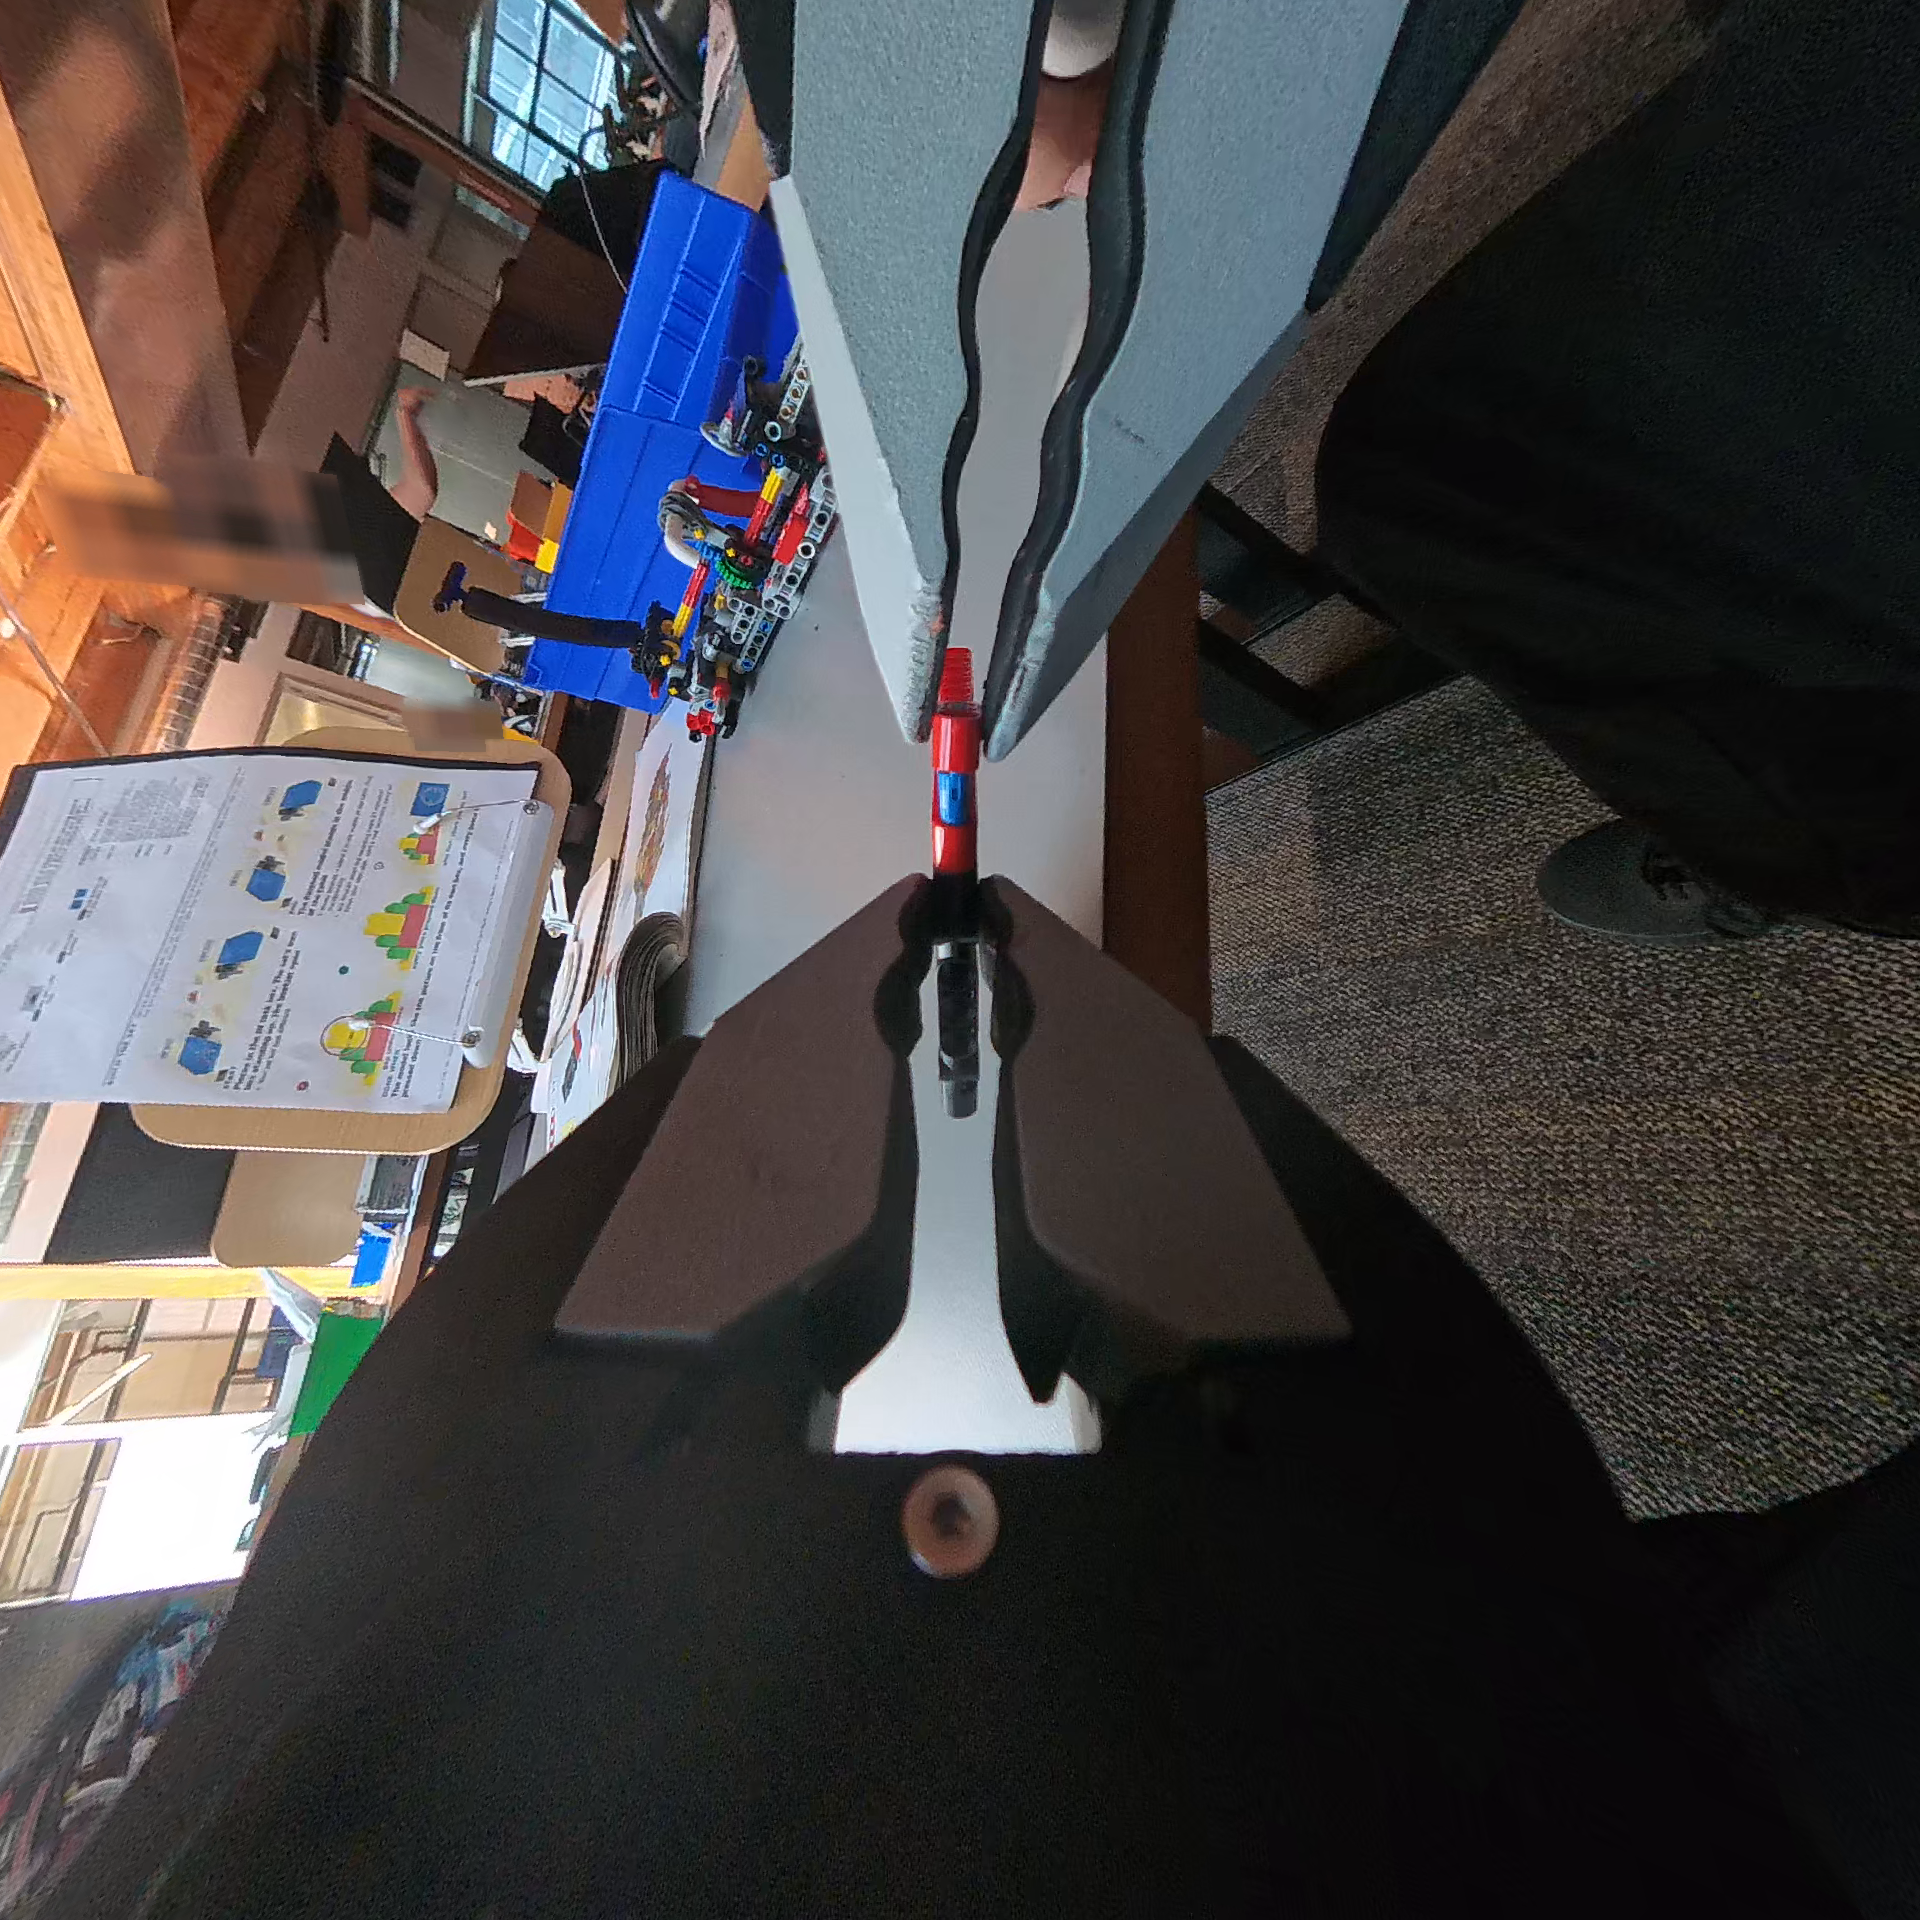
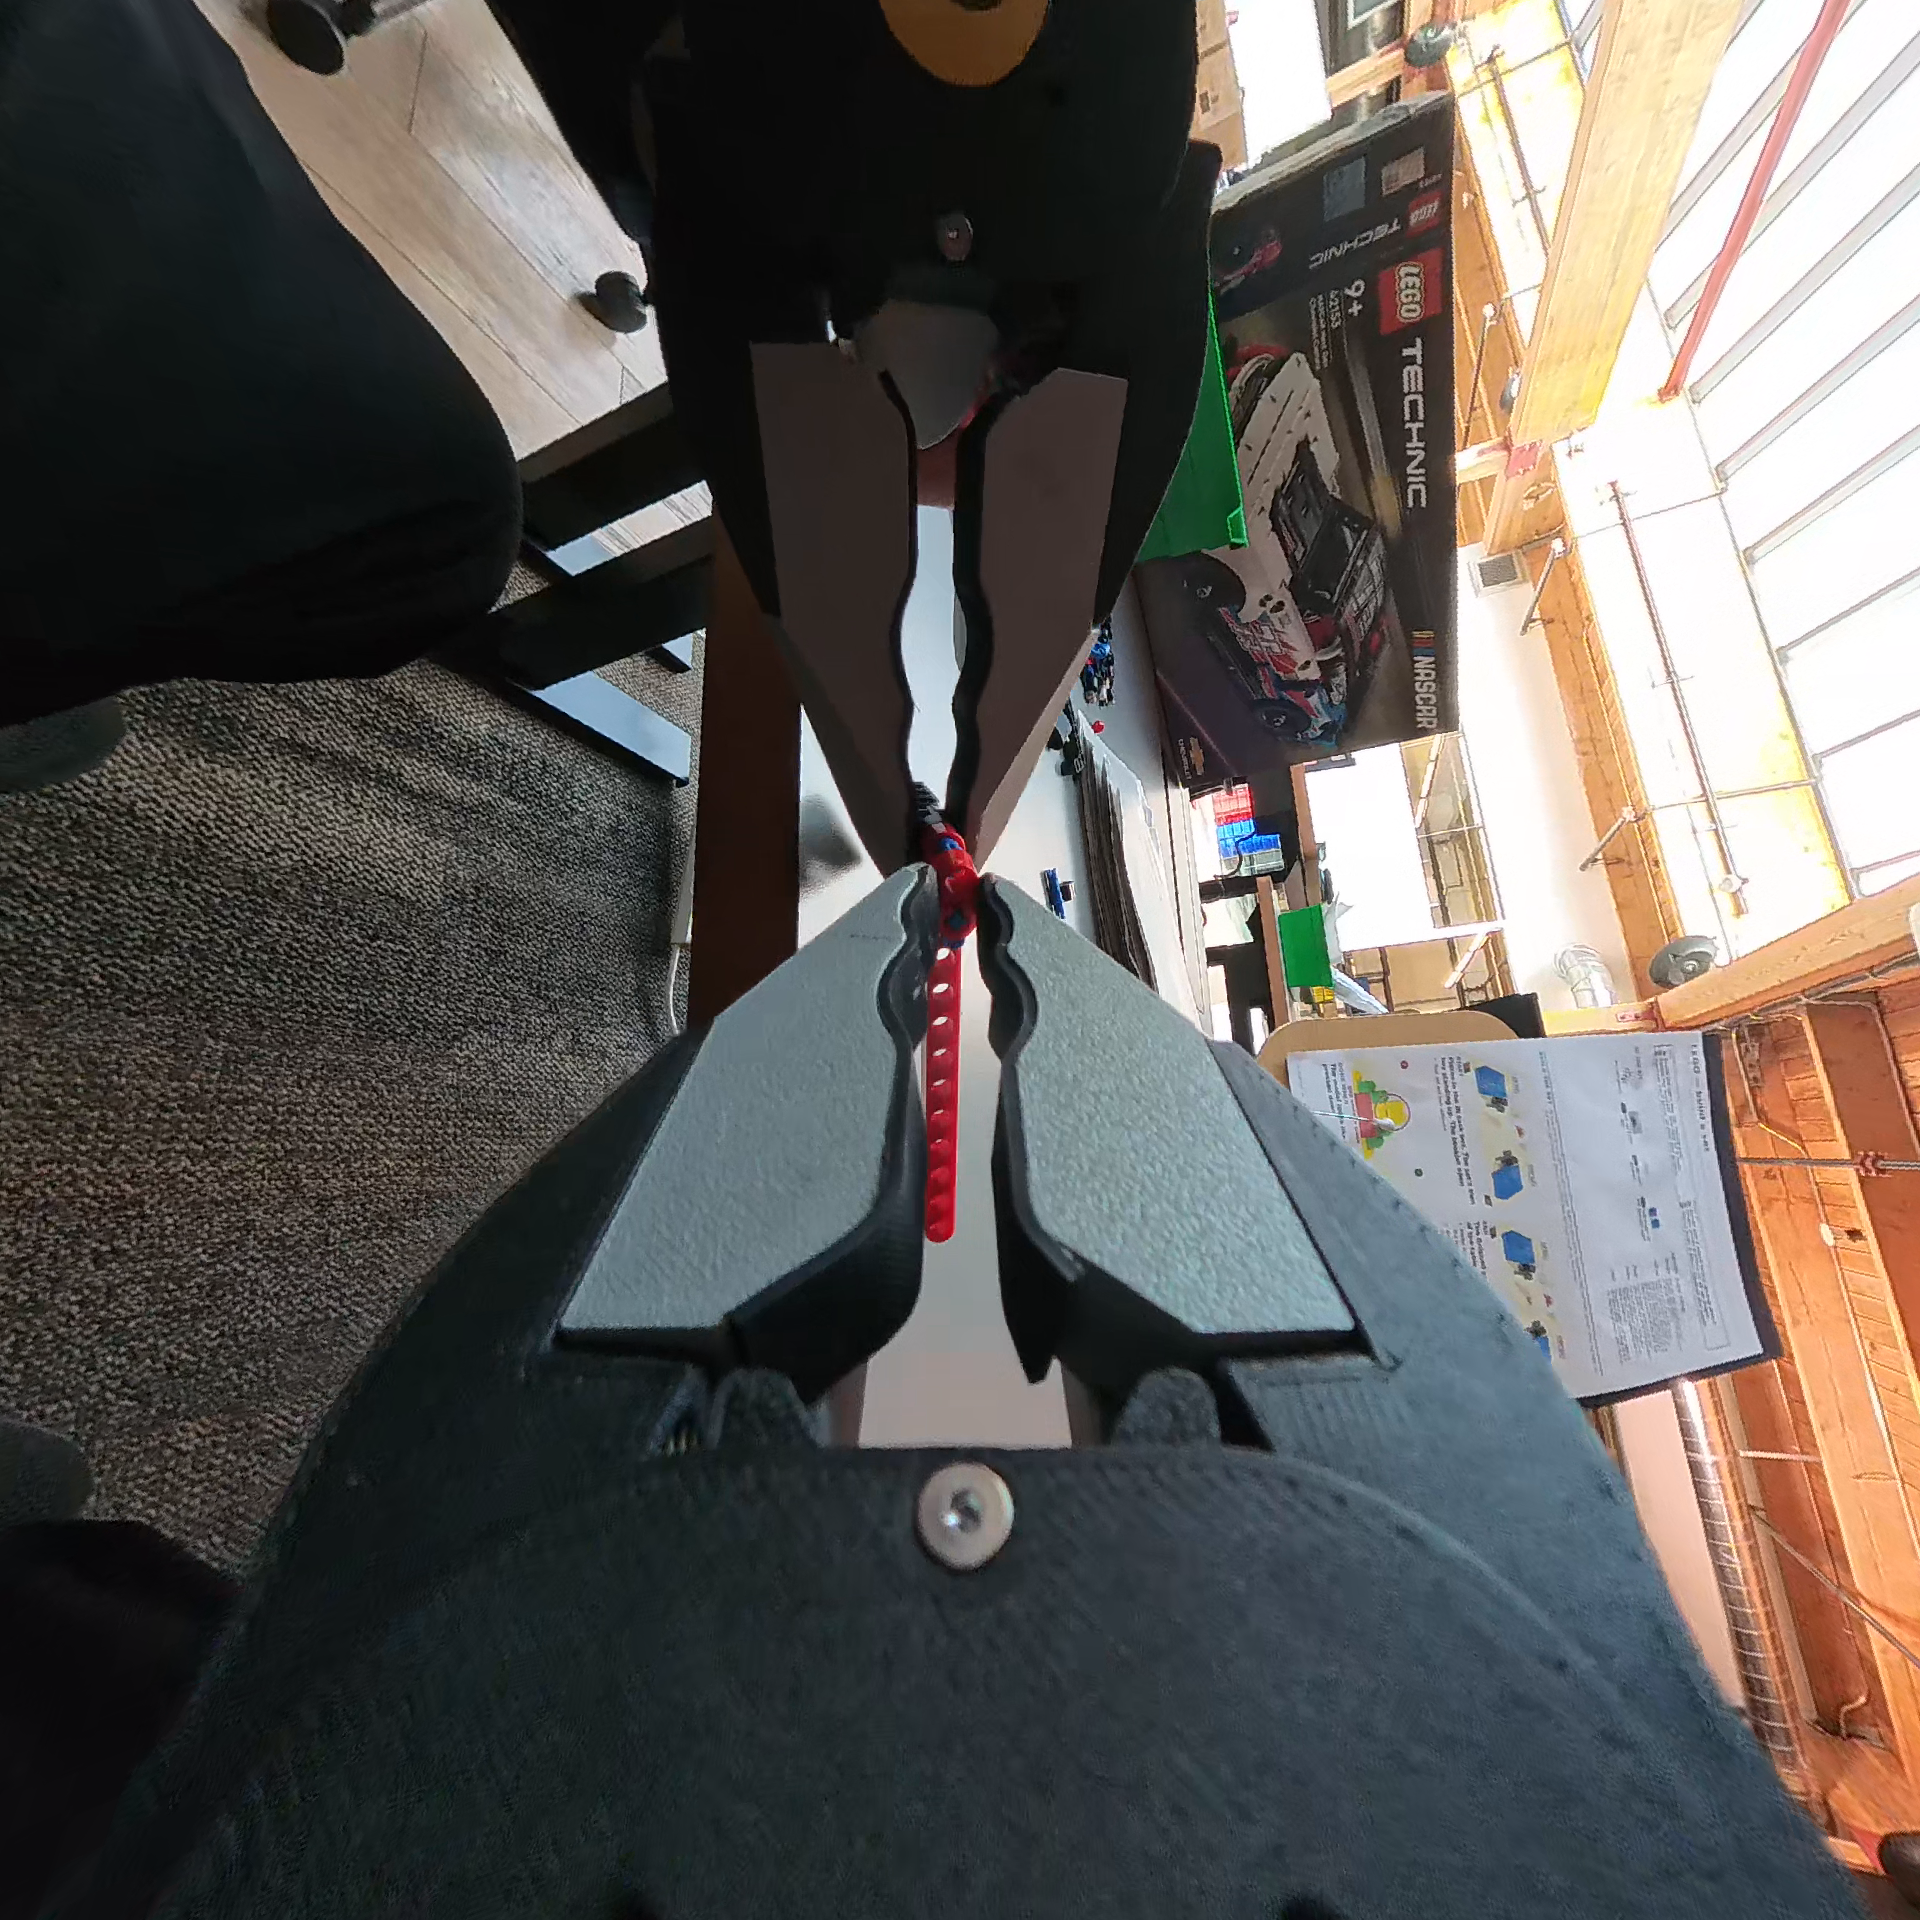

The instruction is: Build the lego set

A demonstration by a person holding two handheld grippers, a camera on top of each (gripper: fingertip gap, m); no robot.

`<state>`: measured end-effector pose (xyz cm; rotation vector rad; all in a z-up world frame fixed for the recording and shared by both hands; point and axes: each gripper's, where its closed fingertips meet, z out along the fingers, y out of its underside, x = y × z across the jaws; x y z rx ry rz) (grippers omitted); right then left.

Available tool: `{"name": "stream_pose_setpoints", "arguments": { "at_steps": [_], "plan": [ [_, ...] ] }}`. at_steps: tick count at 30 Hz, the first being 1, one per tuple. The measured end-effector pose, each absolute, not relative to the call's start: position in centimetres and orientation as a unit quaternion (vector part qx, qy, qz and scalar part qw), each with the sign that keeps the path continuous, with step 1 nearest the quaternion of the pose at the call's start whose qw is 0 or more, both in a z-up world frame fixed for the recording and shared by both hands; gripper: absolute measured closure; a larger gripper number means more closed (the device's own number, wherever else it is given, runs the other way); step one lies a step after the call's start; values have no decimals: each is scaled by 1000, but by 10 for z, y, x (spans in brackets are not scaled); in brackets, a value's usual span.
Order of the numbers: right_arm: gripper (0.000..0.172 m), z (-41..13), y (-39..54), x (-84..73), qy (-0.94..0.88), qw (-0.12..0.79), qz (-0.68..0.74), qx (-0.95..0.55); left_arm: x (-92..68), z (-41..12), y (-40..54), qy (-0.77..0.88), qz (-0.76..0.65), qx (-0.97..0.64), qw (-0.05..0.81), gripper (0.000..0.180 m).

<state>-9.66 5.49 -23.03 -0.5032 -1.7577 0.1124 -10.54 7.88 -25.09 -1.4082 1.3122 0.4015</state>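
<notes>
My left gripper (image 1: 954, 888), with dark brown fingers, is shut on a black beam (image 1: 956, 1003) that lies between its pads. A red connector piece with a blue pin (image 1: 954, 800) sticks out past its tips and runs into the grey right gripper (image 1: 951, 732) opposite. In the right wrist view my right gripper (image 2: 951, 888) is shut on a long red beam with holes (image 2: 942, 1101). The red and blue joint (image 2: 954, 873) sits at its tips. The left gripper (image 2: 935, 831) meets it tip to tip from above. Both grippers hold the joined piece above the white table (image 1: 810, 821).
A blue bin (image 1: 665, 416) and a partly built model of beams (image 1: 748, 561) stand farther along the table. A printed sheet on a clipboard (image 1: 260, 925) stands to the left. A large dark toy box (image 2: 1340, 468) stands on the table. Grey carpet (image 1: 1507, 1091) lies beyond the table edge.
</notes>
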Motion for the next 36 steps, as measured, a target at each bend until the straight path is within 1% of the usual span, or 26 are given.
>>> {"name": "stream_pose_setpoints", "arguments": {
  "at_steps": [6,15,20,29,30,32,35,36],
  "plan": [
    [167,-235,56,-96,-778,596,0,-200,-105,-255,79,566,188,-590,544,176],
    [167,-236,63,-94,-790,577,-20,-209,-104,-255,83,567,212,-586,538,175],
    [167,-238,63,-96,-792,575,-15,-205,-93,-250,81,556,172,-583,567,176],
    [167,-231,66,-99,-787,578,-3,-218,-95,-240,80,536,114,-603,580,175],
    [167,-233,67,-99,-787,576,-5,-219,-94,-240,79,538,111,-599,583,174],
    [167,-236,69,-98,-788,574,-7,-222,-95,-239,79,537,115,-598,584,163],
    [167,-239,68,-98,-789,573,-5,-221,-100,-244,81,540,121,-607,571,158],
    [167,-240,69,-98,-789,573,-5,-222,-101,-245,81,540,118,-610,567,153]
  ]
}}
